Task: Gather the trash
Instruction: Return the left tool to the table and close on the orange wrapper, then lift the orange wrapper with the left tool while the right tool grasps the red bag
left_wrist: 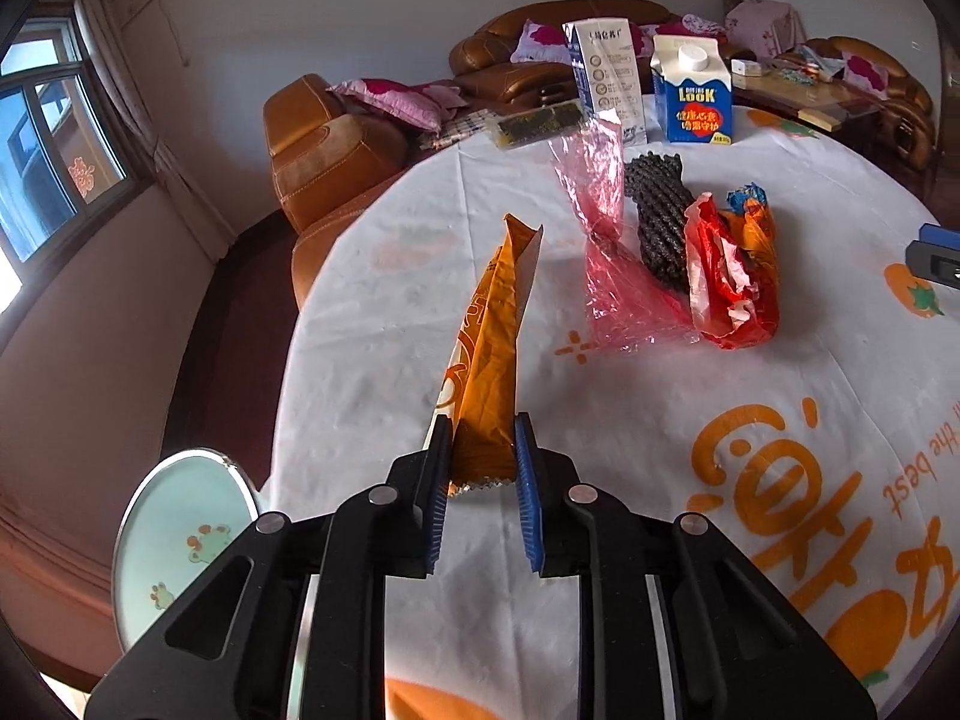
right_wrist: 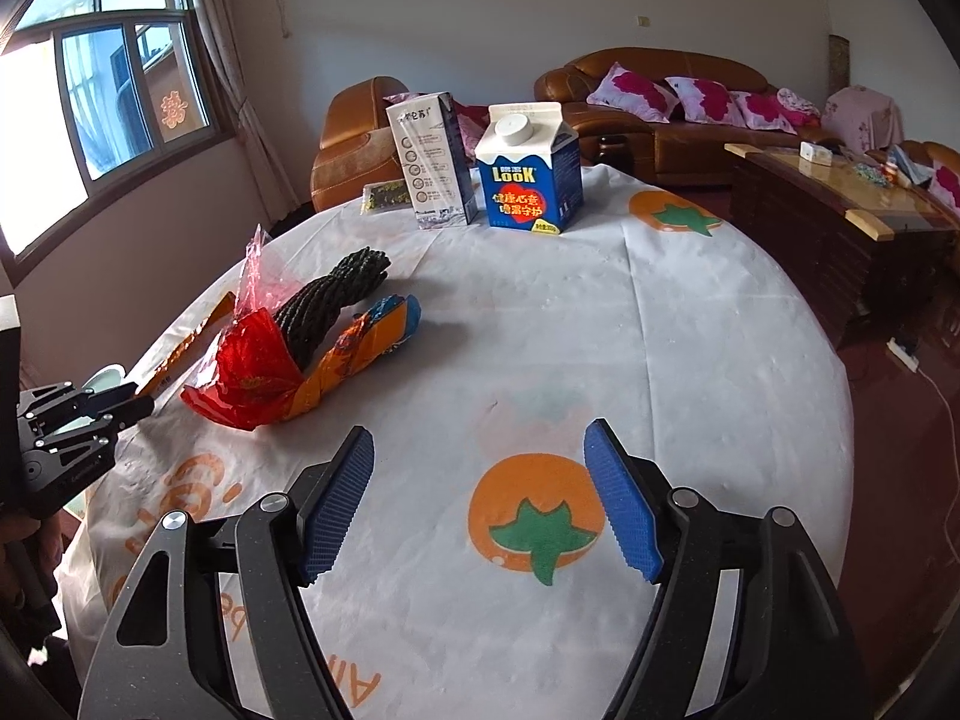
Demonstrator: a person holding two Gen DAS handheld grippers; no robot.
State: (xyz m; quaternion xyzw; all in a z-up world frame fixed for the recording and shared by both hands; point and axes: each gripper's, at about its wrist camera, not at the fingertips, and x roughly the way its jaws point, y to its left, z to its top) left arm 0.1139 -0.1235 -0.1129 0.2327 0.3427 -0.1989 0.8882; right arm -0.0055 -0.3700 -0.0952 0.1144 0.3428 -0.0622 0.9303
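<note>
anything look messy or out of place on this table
Yes: a heap of crumpled trash mid-table, a red foil wrapper, pink cellophane and a dark knobbly bundle. The two cartons stand upright behind it.

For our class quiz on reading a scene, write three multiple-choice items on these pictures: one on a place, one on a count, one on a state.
1. Where does the black rope bundle lie?
A. between the pink film and the red wrapper
B. on the sofa
C. inside a carton

2. How many cartons stand on the table?
A. one
B. two
C. four

3. What is the left gripper doing?
A. hanging open
B. shut on the orange wrapper
C. gripping the rope

Key: 1 A, film and wrapper flank it; 2 B, white carton and blue carton; 3 B, its fingers pinch the wrapper's end.
</note>
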